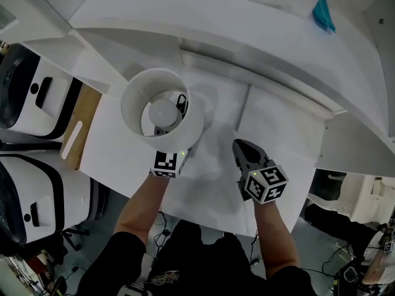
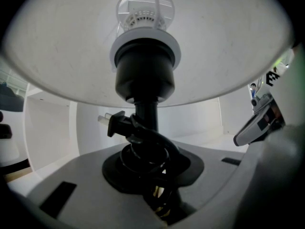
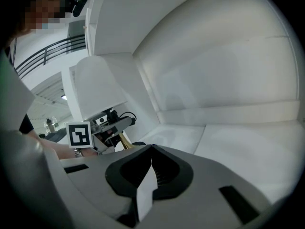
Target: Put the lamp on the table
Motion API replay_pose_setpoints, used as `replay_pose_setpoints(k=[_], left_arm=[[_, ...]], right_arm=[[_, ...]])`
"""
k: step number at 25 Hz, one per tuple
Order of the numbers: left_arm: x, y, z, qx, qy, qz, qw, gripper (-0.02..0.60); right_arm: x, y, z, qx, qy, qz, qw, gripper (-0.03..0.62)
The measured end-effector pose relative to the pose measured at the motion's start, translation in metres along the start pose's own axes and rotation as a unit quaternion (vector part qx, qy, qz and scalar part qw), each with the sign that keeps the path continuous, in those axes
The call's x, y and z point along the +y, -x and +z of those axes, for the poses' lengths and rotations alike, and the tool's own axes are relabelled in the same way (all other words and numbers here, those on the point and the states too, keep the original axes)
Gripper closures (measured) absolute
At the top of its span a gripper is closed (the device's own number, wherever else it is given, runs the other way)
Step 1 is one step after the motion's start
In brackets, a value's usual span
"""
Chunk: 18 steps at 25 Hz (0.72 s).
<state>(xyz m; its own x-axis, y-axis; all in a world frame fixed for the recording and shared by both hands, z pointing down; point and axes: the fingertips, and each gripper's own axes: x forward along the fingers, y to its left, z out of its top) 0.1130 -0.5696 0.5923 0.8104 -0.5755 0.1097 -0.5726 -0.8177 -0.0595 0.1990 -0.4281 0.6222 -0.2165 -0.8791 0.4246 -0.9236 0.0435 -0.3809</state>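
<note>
White-shaded, the lamp (image 1: 185, 131) sits over the white table (image 1: 281, 128) at about ten o'clock from the centre of the head view, its round bulb (image 1: 164, 111) visible down through the open top of the shade. The left gripper (image 2: 151, 168) comes in from the lamp's six o'clock side and is clamped on the dark stem below the socket, where a black cord (image 2: 143, 144) is coiled around it and the plug (image 2: 113, 123) juts out toward nine o'clock. Whether the lamp's base rests on the tabletop cannot be told from any view. The right gripper (image 1: 244, 150) hovers just above the table at four o'clock from the lamp, apart from it, its jaws pressed together with nothing between them. A teal cloth (image 1: 323, 12) lies on the raised white surface at one o'clock.
</note>
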Motion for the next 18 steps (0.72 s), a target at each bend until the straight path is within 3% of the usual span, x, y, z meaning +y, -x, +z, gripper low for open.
replay_pose_setpoints(k=[10,18], left_arm=[[0.005,-0.007,-0.004,0.0,0.007,0.007,0.9999,0.474],[0.006,-0.004,-0.018,0.004,-0.01,0.012,0.9999,0.453]], right_arm=[[-0.003,0.005,-0.01,-0.001,-0.012,-0.011,1.0,0.569],[0.003,0.013,-0.01,-0.007,-0.015,-0.013,1.0,0.569]])
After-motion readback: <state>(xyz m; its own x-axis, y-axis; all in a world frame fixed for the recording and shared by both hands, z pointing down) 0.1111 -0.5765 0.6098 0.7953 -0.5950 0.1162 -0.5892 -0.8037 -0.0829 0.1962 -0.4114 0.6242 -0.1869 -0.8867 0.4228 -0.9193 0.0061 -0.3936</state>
